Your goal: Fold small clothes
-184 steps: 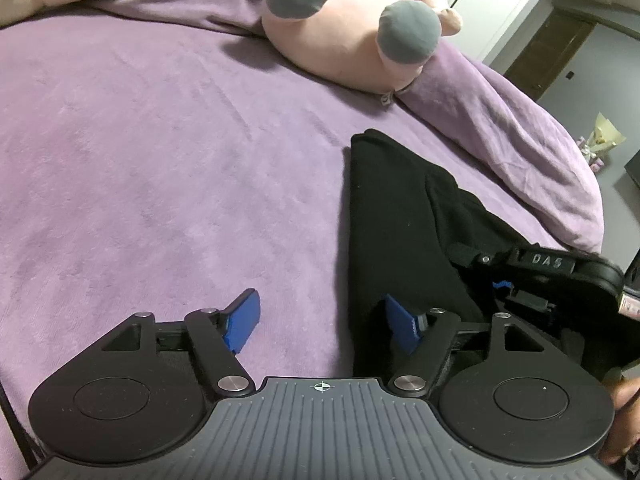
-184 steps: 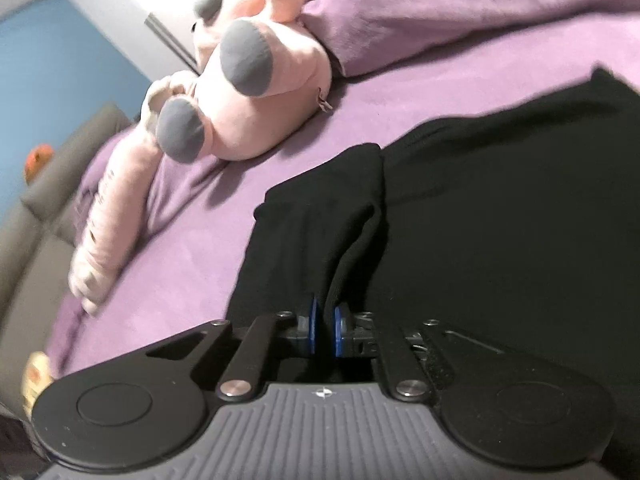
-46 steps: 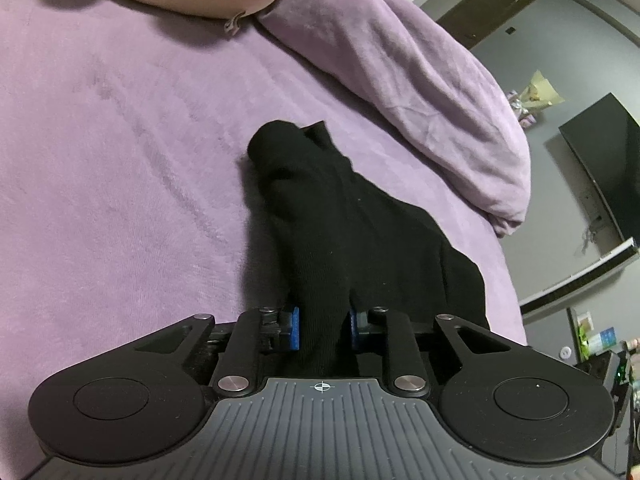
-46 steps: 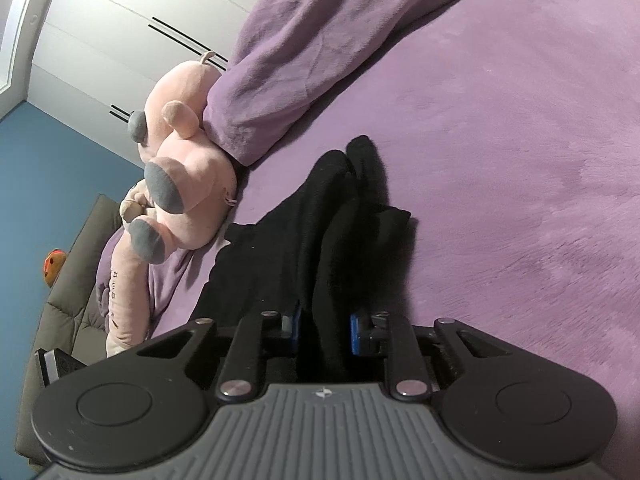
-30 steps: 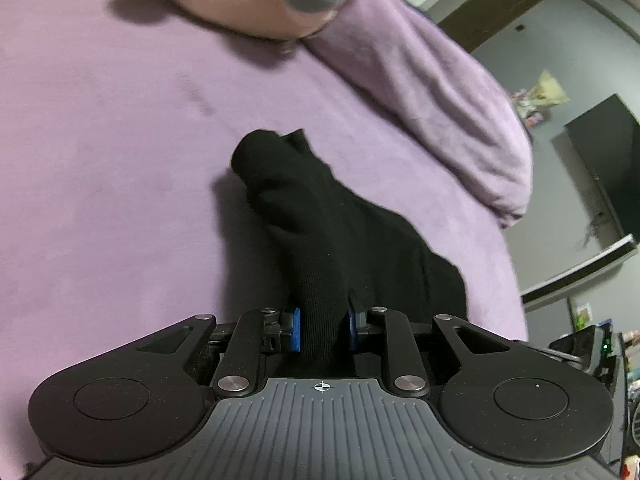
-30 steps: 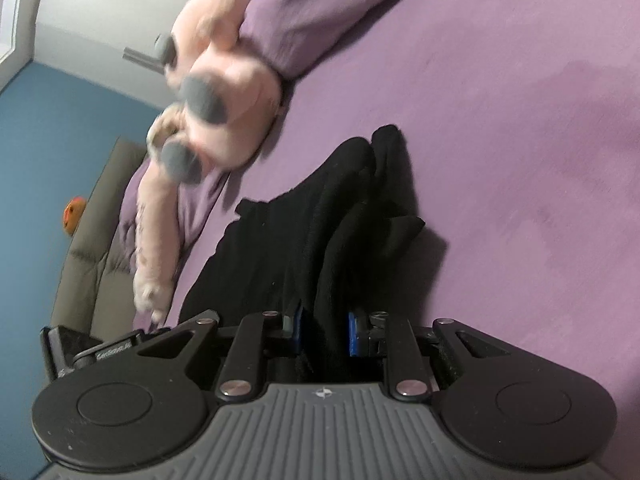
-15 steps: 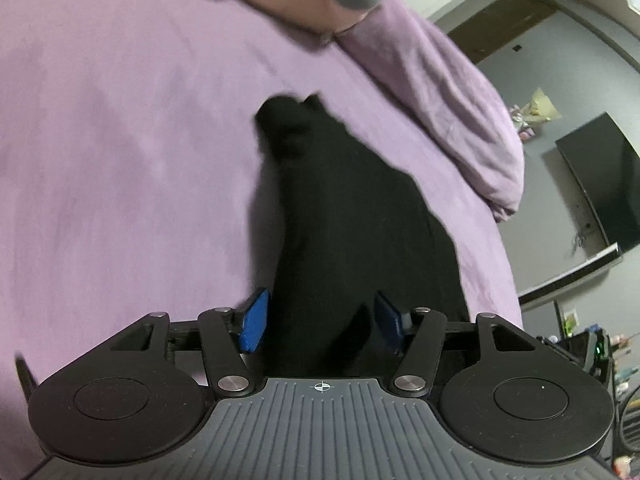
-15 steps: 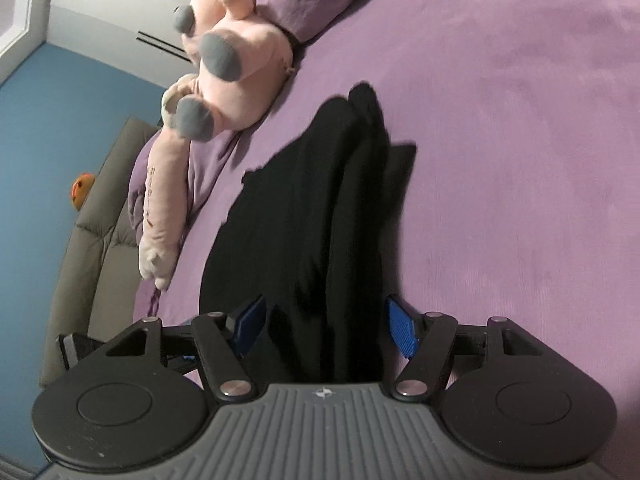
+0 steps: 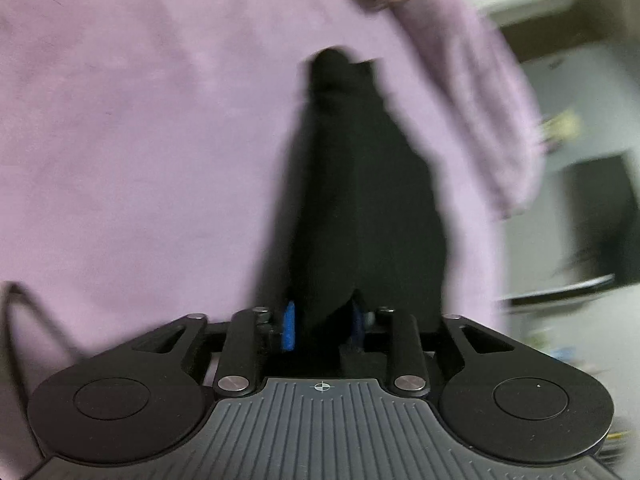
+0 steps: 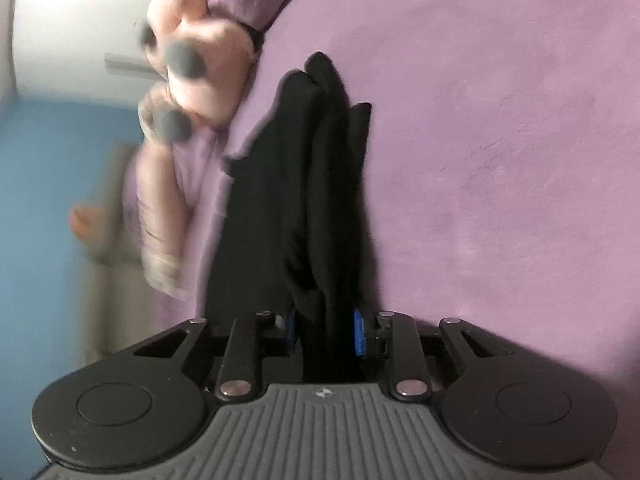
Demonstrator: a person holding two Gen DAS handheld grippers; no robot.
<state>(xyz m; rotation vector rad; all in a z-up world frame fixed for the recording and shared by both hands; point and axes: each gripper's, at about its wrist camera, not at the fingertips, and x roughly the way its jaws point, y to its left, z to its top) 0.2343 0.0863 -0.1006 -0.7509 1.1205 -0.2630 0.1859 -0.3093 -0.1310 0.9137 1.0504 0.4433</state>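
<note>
A black garment (image 9: pixel 360 200) lies folded into a long narrow strip on the purple bed cover (image 9: pixel 140 140). My left gripper (image 9: pixel 322 330) is shut on its near end, blue pads pressing the cloth from both sides. The same black garment (image 10: pixel 320 200) shows in the right wrist view, bunched in several layers. My right gripper (image 10: pixel 326 334) is shut on its near end there. Both views are blurred by motion. The cloth hangs or stretches away from each gripper toward its far end.
A pink plush toy with grey feet (image 10: pixel 192 80) lies at the far side of the bed, next to a rolled purple blanket (image 9: pixel 472 100). A blue wall (image 10: pixel 48 200) and a dark television (image 9: pixel 600 220) stand beyond the bed edges.
Half a second ago both grippers were open around the garment; both have since closed on it. Both cameras have swung and the views are now blurred.
</note>
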